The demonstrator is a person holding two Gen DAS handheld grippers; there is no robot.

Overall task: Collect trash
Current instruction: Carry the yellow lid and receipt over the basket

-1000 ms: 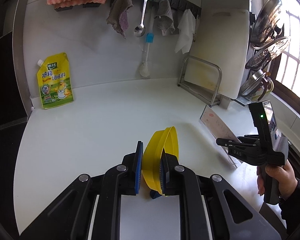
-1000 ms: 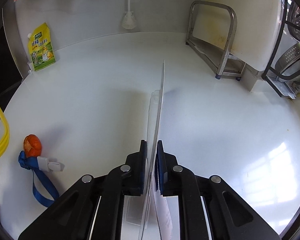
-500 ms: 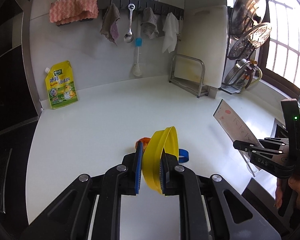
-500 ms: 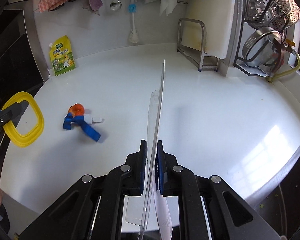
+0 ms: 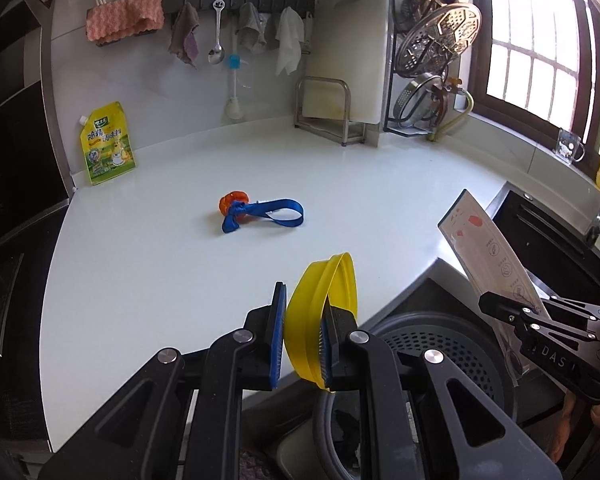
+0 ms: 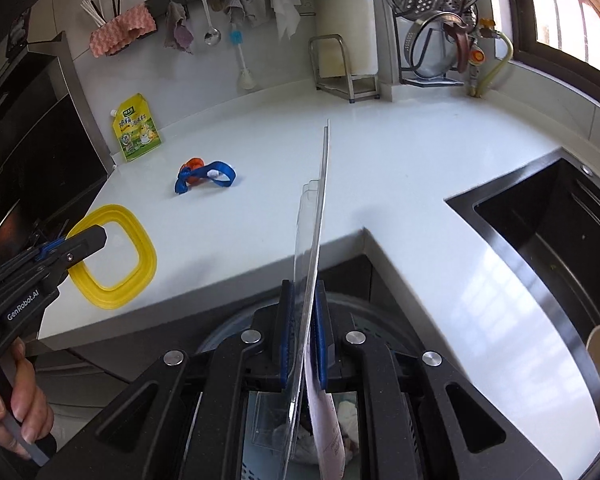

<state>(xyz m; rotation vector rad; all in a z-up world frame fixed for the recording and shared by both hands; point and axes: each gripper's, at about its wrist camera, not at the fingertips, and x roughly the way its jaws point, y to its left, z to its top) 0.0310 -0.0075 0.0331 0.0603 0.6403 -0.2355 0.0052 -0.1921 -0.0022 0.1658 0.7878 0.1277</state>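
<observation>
Pinching a yellow square plastic rim (image 5: 320,312), the left gripper (image 5: 302,344) nears the grey perforated bin (image 5: 440,344) alongside the right gripper (image 6: 302,332) clamping a clear blister pack (image 6: 314,216), while an orange-and-blue strap bundle (image 5: 256,212) awaits on the counter.

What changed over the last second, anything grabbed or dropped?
Both hands pulled back off the counter: the left gripper with the yellow ring and the right gripper with the clear plastic package now hang over the dark perforated bin below the counter's edge. Nothing grabbed or dropped; both jaws stay clamped. The orange piece with the blue strap lies unmoved on the counter.
</observation>
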